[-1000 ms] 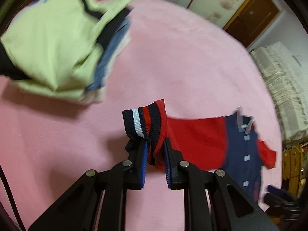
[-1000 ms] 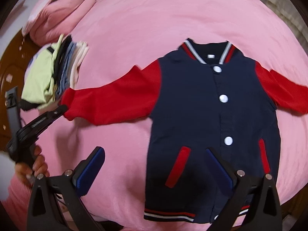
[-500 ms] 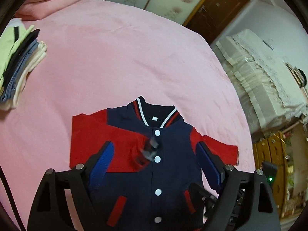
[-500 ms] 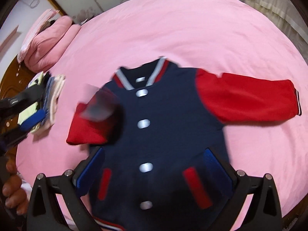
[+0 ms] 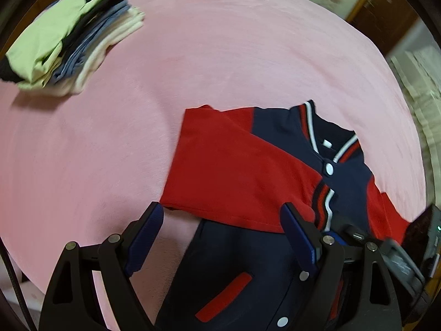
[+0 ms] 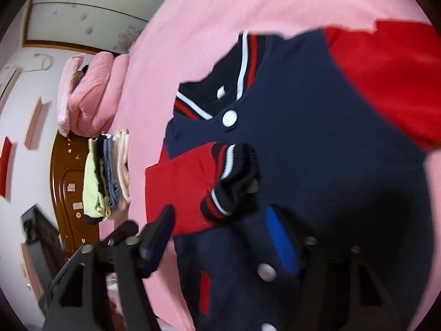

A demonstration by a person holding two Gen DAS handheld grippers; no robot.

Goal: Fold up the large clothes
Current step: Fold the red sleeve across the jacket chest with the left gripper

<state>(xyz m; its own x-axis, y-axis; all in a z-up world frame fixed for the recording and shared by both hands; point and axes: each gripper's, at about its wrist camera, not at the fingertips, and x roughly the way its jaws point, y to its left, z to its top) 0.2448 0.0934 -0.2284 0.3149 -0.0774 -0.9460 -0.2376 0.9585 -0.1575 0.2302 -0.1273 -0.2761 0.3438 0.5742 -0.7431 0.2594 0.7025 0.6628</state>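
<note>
The jacket (image 5: 281, 171) is lying front-up on the pink bedcover (image 5: 193, 69), its red sleeve (image 5: 237, 171) lying folded across the chest. The left gripper (image 5: 220, 237) is hovering wide open, gripping nothing. The right gripper (image 6: 217, 237) has just been closing; its jaws are standing apart over the jacket, pressing nothing. The stack of folded clothes (image 5: 69, 41) is sitting well apart. No containers are showing.
</note>
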